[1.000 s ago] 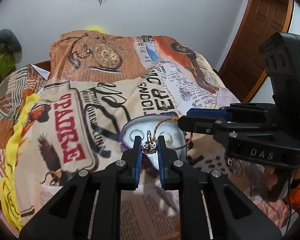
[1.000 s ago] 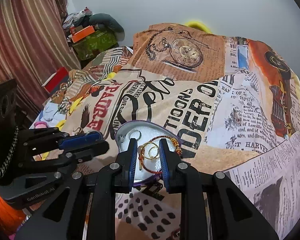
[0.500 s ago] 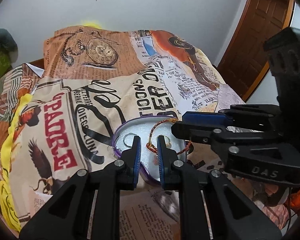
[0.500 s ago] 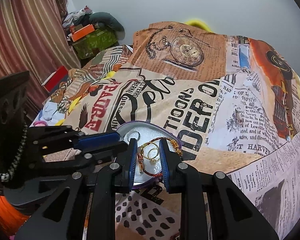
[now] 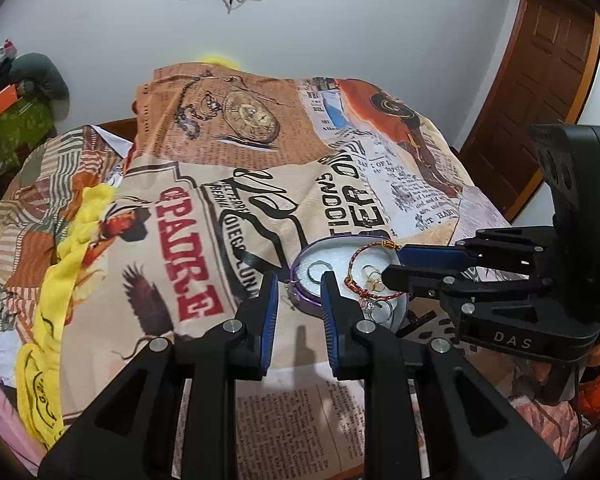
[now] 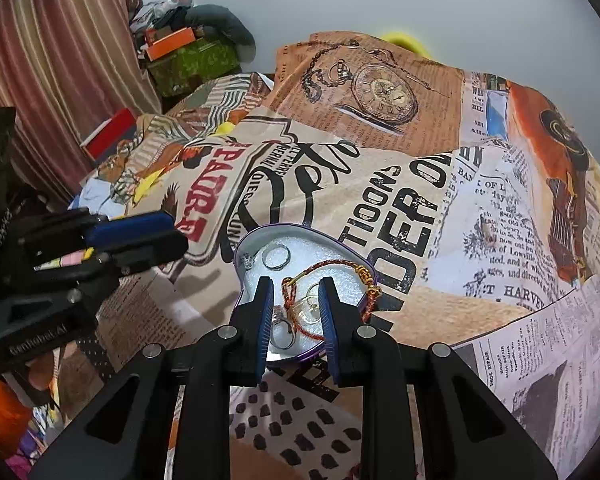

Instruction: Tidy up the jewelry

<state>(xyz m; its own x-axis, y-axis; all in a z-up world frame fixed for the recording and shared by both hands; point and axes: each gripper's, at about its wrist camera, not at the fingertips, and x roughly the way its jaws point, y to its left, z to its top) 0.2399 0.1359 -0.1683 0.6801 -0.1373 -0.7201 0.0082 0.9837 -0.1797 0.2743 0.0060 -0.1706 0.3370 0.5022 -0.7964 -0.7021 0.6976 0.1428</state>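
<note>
A purple heart-shaped jewelry box [image 6: 249, 245] with white foam lining lies open on the printed bedspread; it also shows in the left wrist view [image 5: 300, 261]. Inside lie a red and gold thread bracelet [image 6: 332, 266], a silver ring [image 6: 276, 257], gold earrings [image 6: 314, 307] and a stone ring [image 6: 282, 330]. My right gripper [image 6: 293, 286] is open, its jaws over the box's near part, around the bracelet's end. My left gripper [image 5: 299, 281] is open and empty, at the box's left edge. In the left wrist view the right gripper's fingers [image 5: 412, 276] reach over the box.
The bedspread [image 6: 420, 208] covers the whole bed. A yellow cloth [image 5: 64, 264] lies along its left side. Boxes and clothes [image 6: 180, 52] are piled by the curtain at the back left. A wooden door [image 5: 540, 92] stands to the right.
My left gripper let go of the stone ring into the box, opened, and drew back to the left. My right gripper stayed over the box, open.
</note>
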